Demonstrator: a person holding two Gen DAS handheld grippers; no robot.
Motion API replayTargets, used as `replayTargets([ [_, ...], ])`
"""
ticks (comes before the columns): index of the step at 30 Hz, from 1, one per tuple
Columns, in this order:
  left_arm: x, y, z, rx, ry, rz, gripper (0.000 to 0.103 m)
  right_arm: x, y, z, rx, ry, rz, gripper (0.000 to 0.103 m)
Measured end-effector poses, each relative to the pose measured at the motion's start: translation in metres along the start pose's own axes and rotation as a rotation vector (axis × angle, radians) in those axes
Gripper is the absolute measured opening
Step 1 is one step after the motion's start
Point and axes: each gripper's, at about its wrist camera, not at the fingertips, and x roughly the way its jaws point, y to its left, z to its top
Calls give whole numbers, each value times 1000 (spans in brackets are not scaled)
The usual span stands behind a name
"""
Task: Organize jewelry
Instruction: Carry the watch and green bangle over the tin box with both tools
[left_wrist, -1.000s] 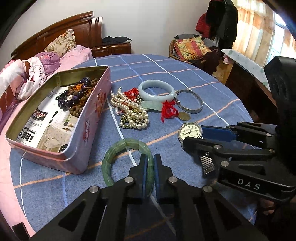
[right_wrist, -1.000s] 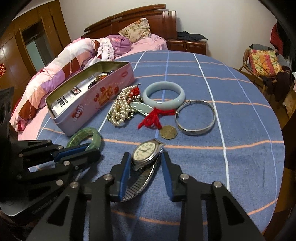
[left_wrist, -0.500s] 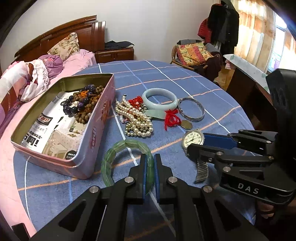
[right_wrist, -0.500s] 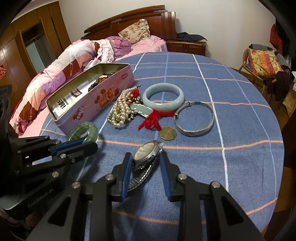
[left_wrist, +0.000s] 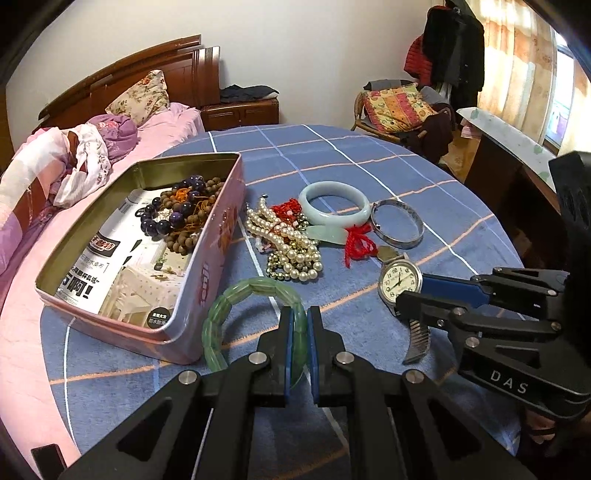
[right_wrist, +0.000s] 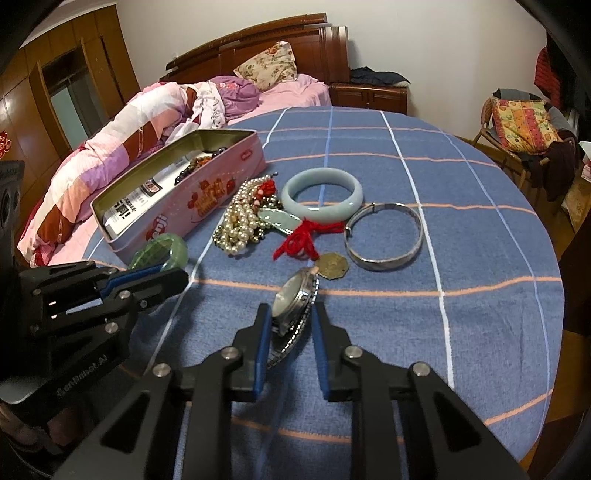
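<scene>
— Grippers first: what have you got?

— My left gripper (left_wrist: 300, 332), bottom centre, is clenched on the green bracelet (left_wrist: 236, 295). My right gripper (right_wrist: 289, 325) is closing around the watch (right_wrist: 295, 295), tilted on edge between the pads.

— Beyond?

— Blue checked tablecloth (right_wrist: 480, 258), pearls (left_wrist: 288, 243), pale bangle (left_wrist: 334, 201), pink tin (left_wrist: 207, 266) at left; bed (left_wrist: 155, 122) upper left.

— Unclear?

— Whether the pads touch the watch.

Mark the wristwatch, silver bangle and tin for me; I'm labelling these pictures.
wristwatch (left_wrist: 399, 282): left wrist view, on its white dial.
silver bangle (right_wrist: 384, 261): right wrist view, on its near band.
tin (left_wrist: 212, 254): left wrist view, on its pink side wall.
</scene>
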Motion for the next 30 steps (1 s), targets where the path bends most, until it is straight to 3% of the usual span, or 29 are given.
replayTargets([
  [30,-27,11,27,-19,-103,41,6,-10,-1,7,-2,-50,-19,20],
])
